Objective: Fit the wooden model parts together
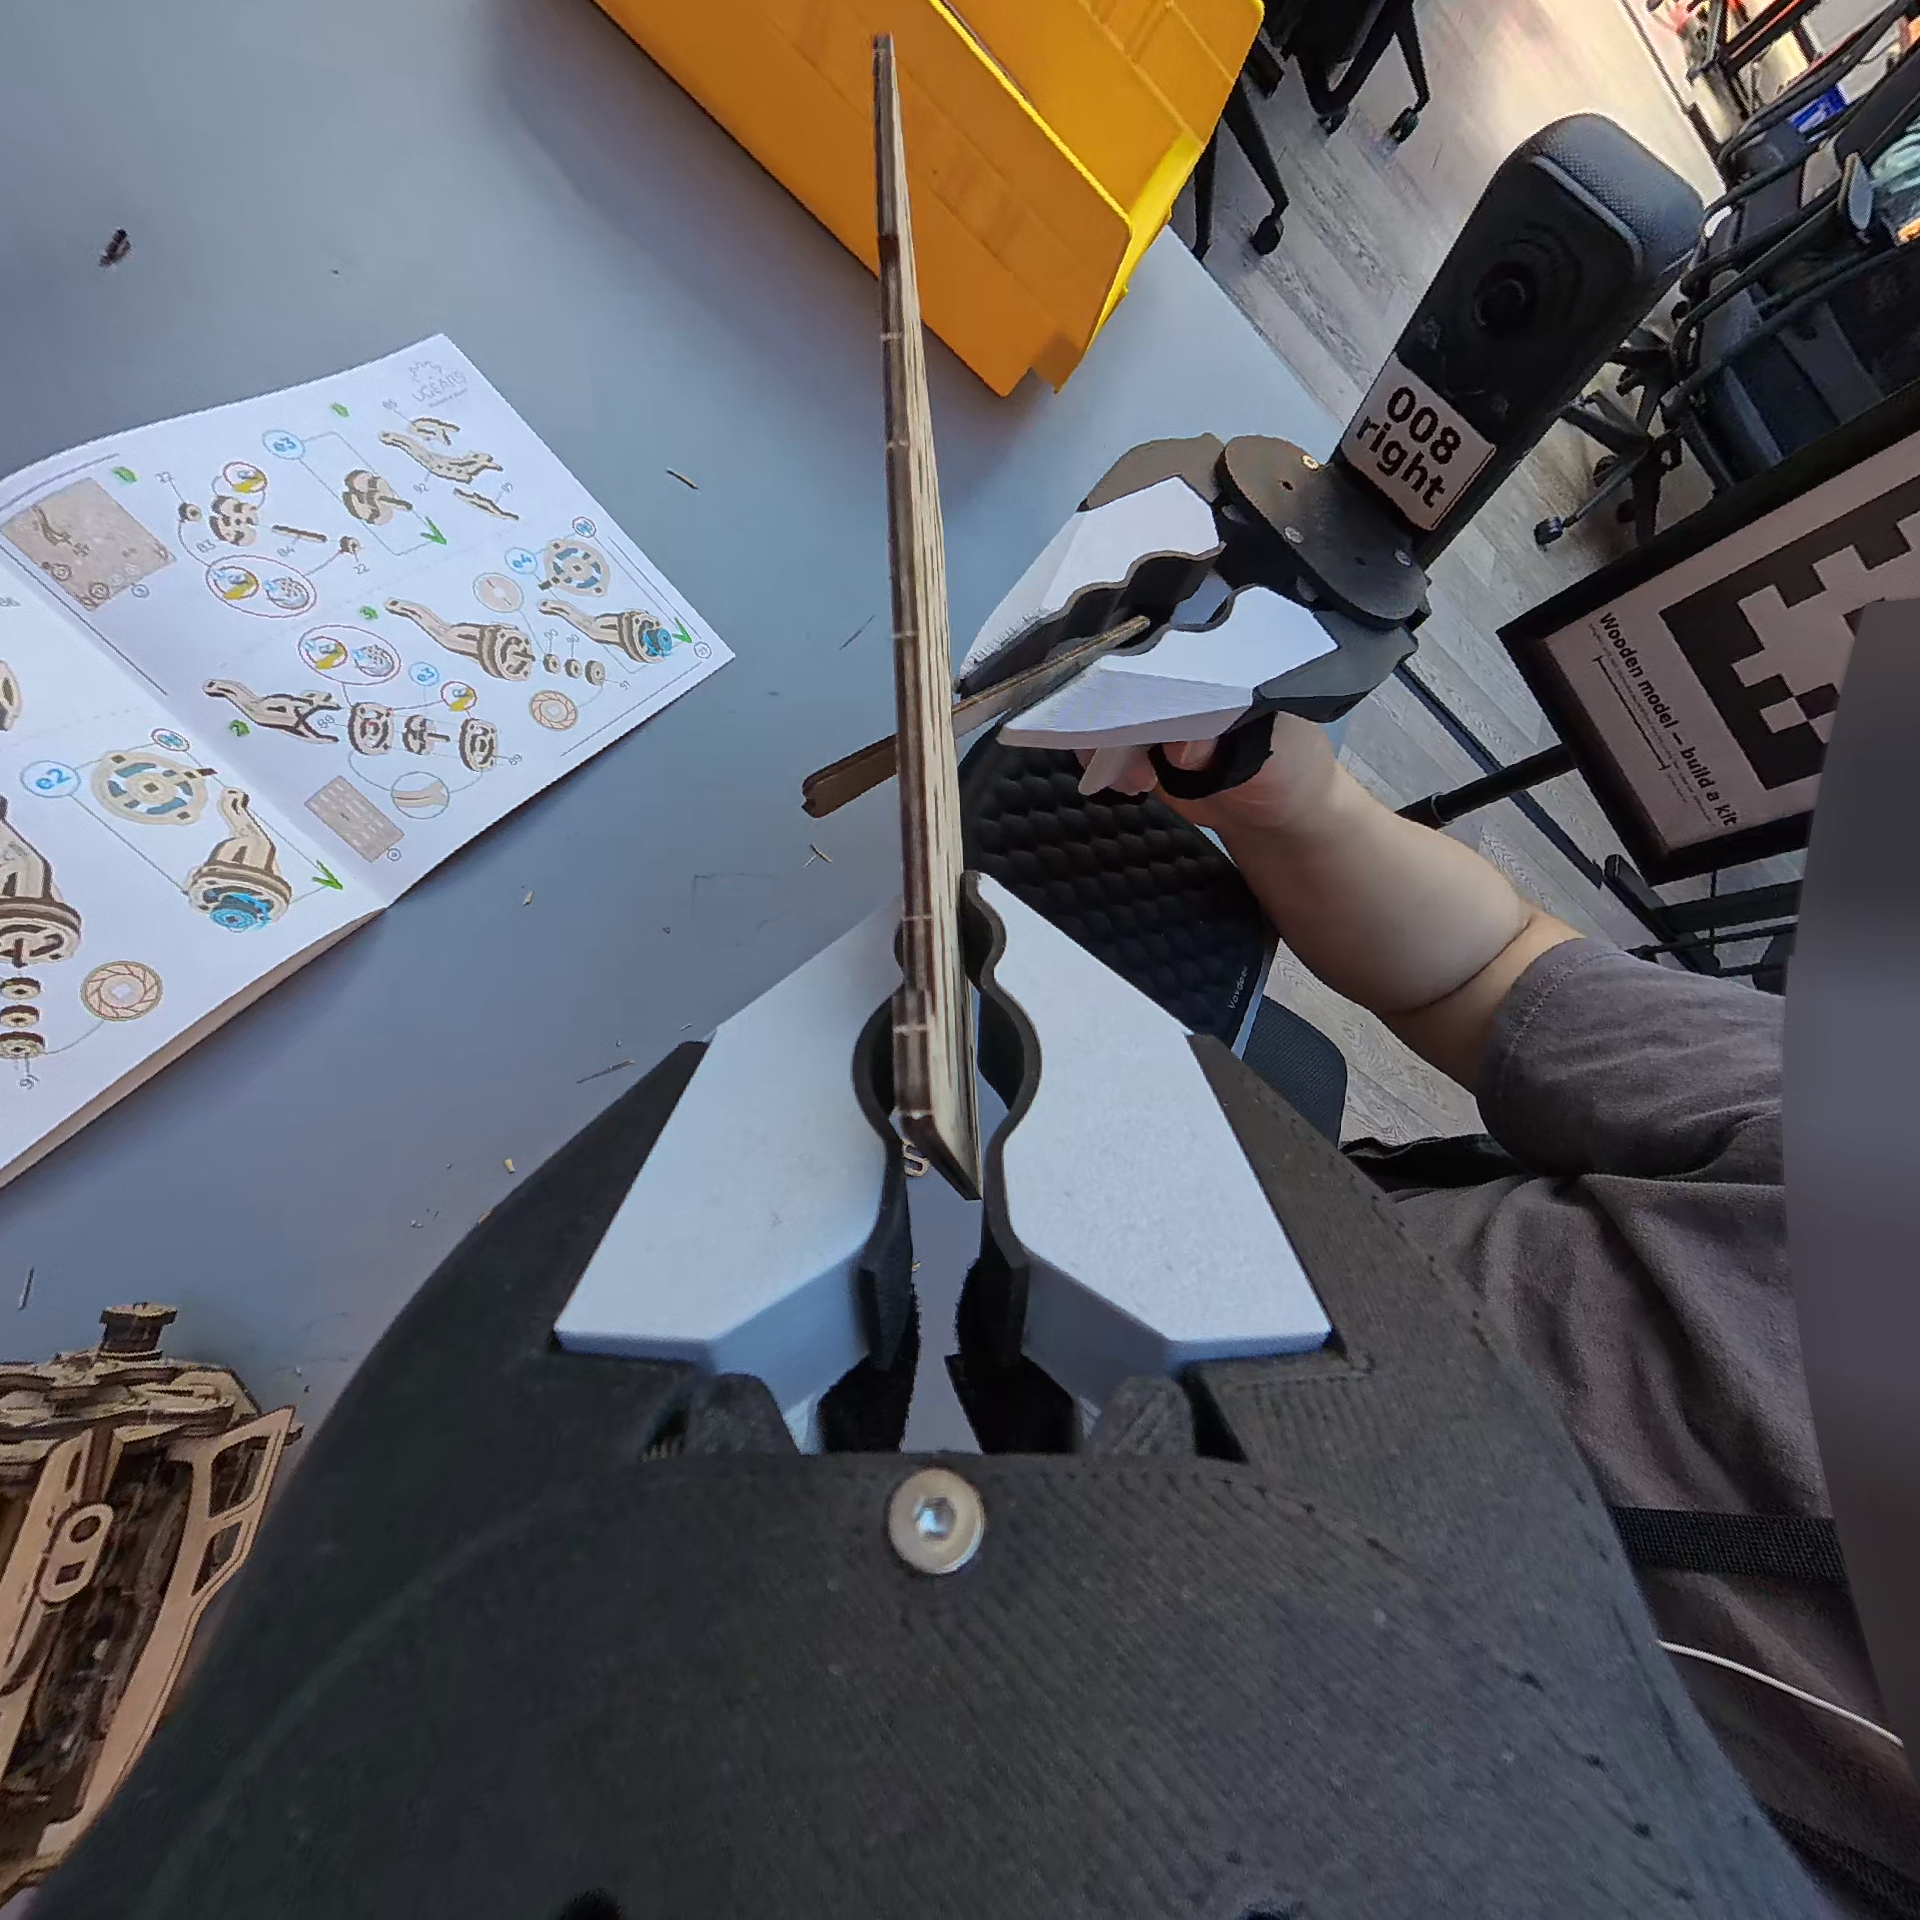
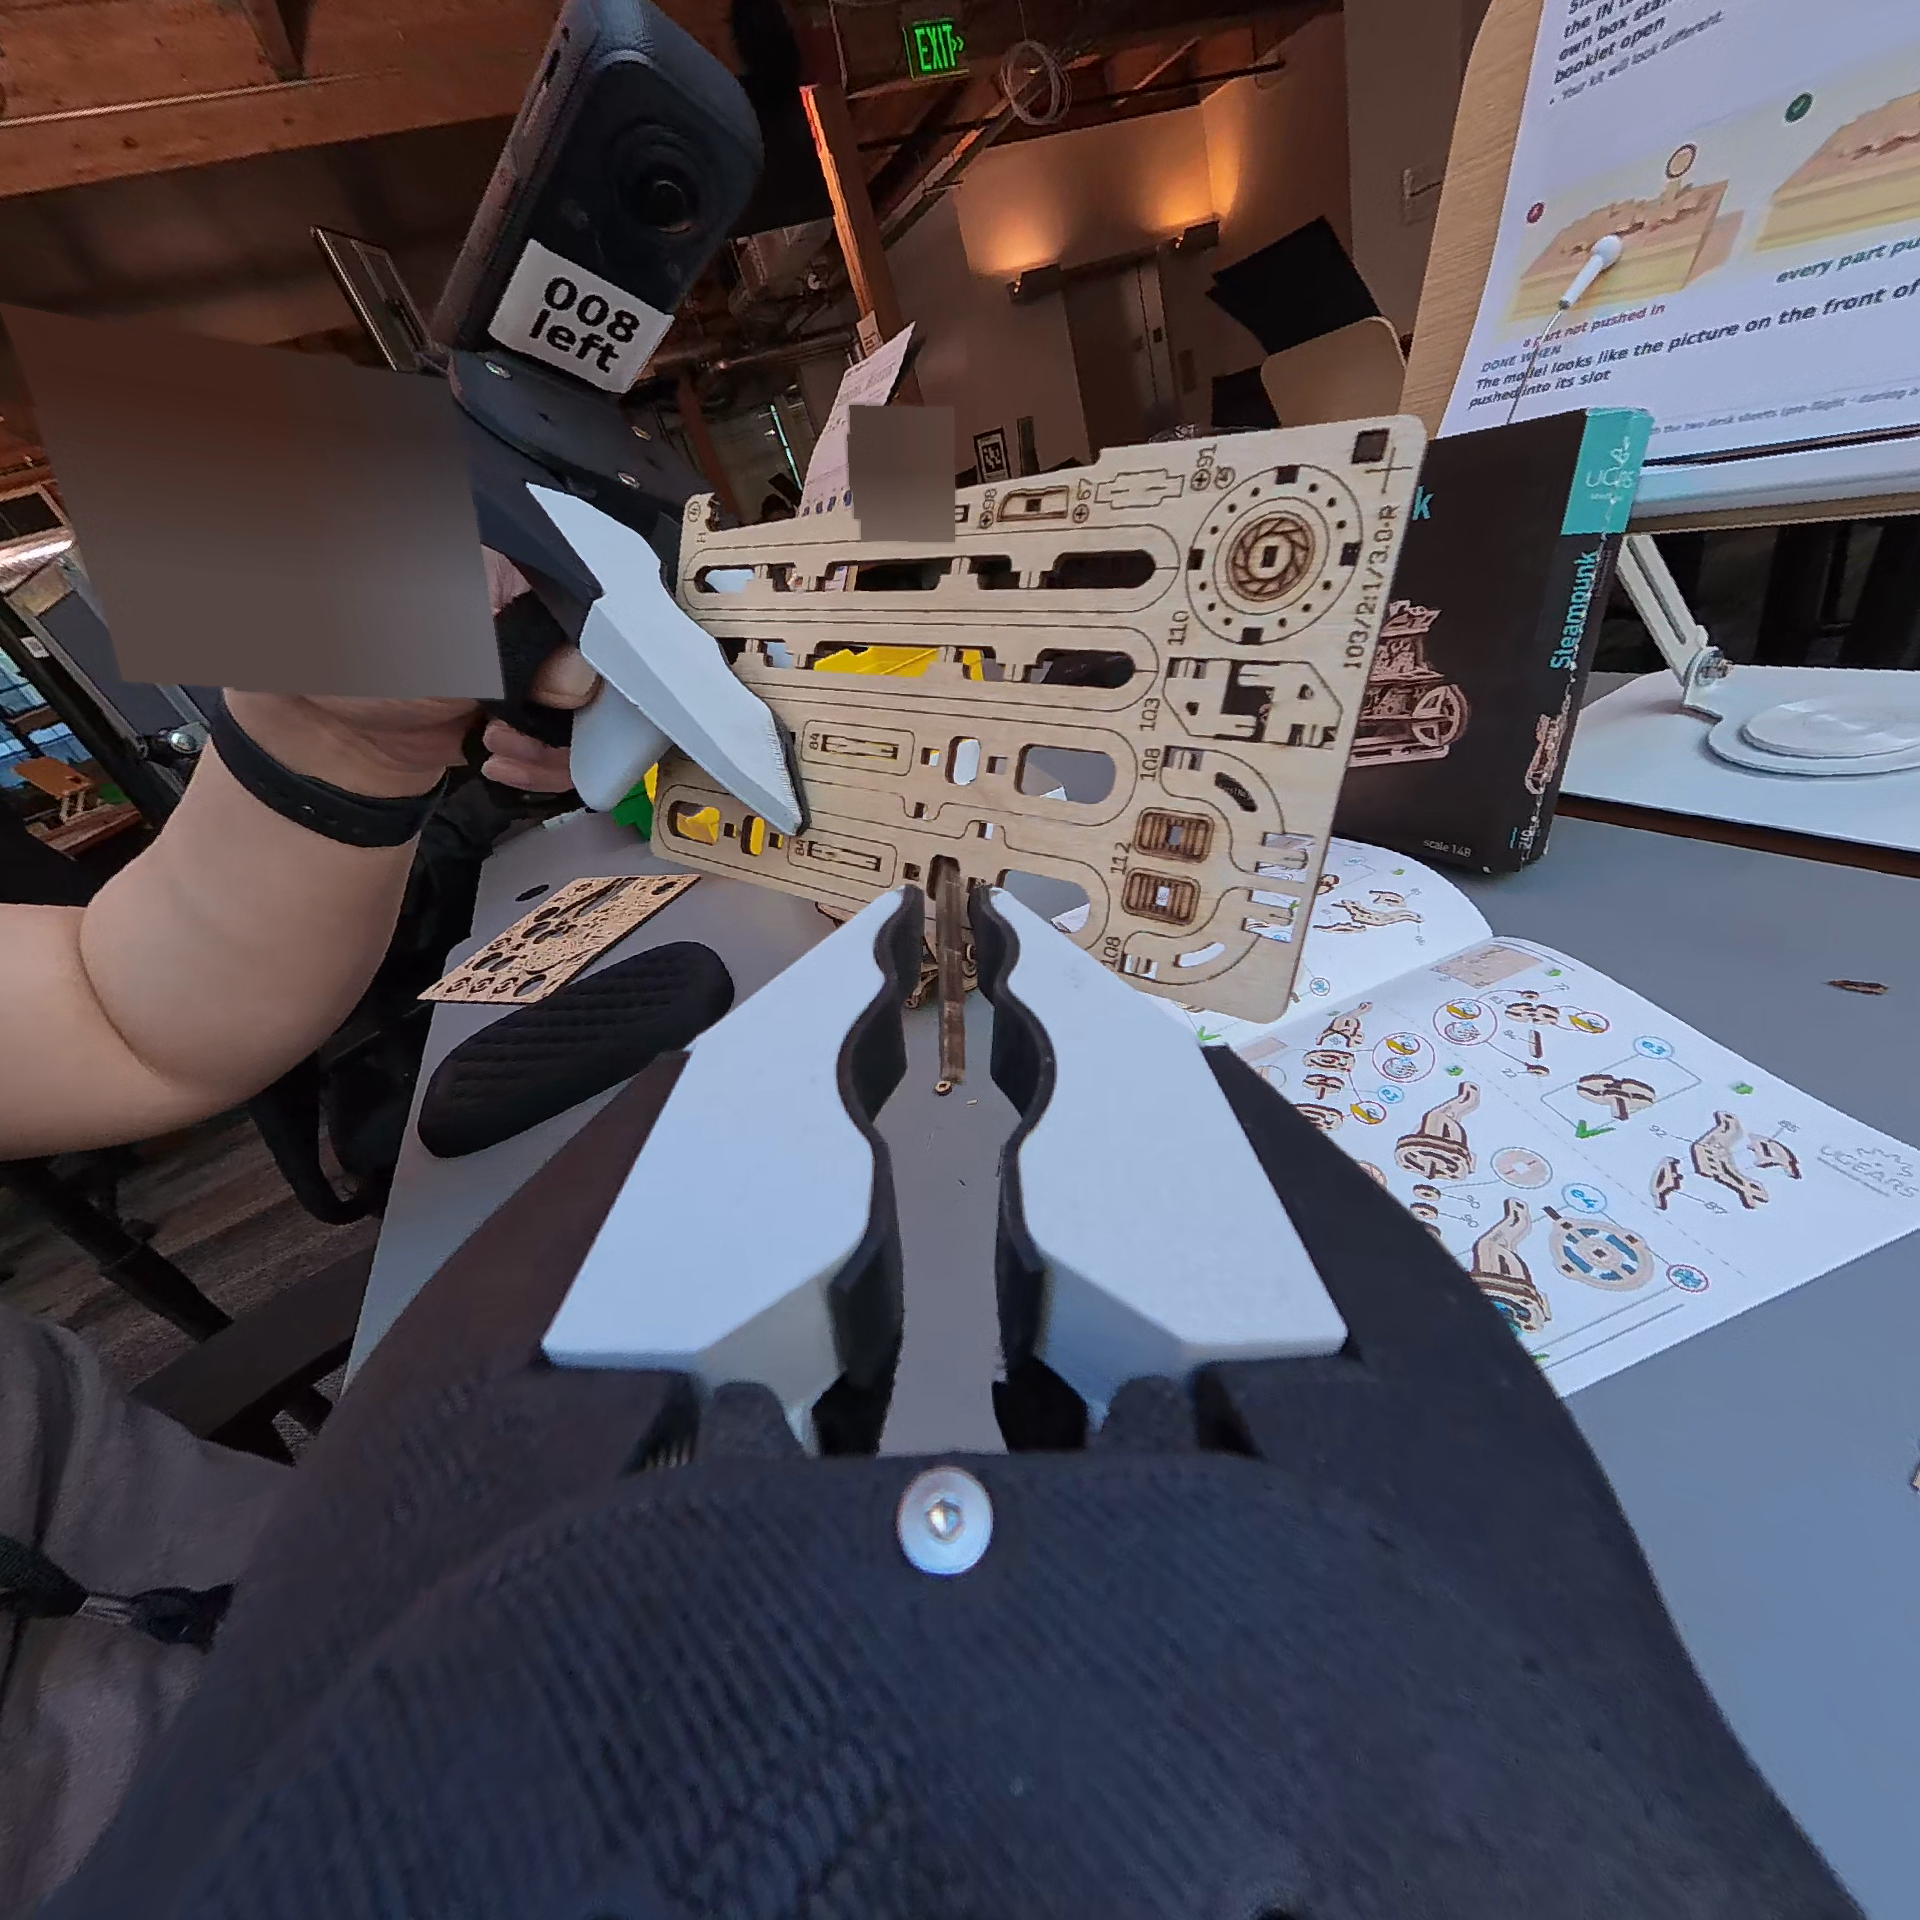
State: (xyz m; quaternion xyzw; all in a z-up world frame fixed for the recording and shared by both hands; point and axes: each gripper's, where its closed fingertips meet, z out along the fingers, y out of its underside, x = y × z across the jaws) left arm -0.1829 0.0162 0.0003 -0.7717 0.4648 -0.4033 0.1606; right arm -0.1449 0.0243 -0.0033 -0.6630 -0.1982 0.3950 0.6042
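Note:
My left gripper (image 1: pixel 940 914) is shut on a laser-cut wooden parts sheet (image 1: pixel 914 520) and holds it upright above the grey table, edge-on to its own camera. In the right wrist view the sheet (image 2: pixel 1039 727) faces me, with the left gripper (image 2: pixel 792 816) clamped on its lower left edge. My right gripper (image 2: pixel 945 899) is shut on a thin wooden stick (image 2: pixel 950 1008). The stick's tip is at a slot near the sheet's bottom edge. In the left wrist view the right gripper (image 1: pixel 987 694) comes from the right and the stick (image 1: pixel 852 779) pokes through to the sheet's left side.
An open instruction booklet (image 1: pixel 312 675) lies on the table (image 1: pixel 571 1039). A yellow bin (image 1: pixel 987 156) stands behind it. A partly built wooden model (image 1: pixel 104 1507) sits at the near left. A dark kit box (image 2: pixel 1486 665) and another parts sheet (image 2: pixel 561 935) are also there. Left tips to right tips: about 5 cm.

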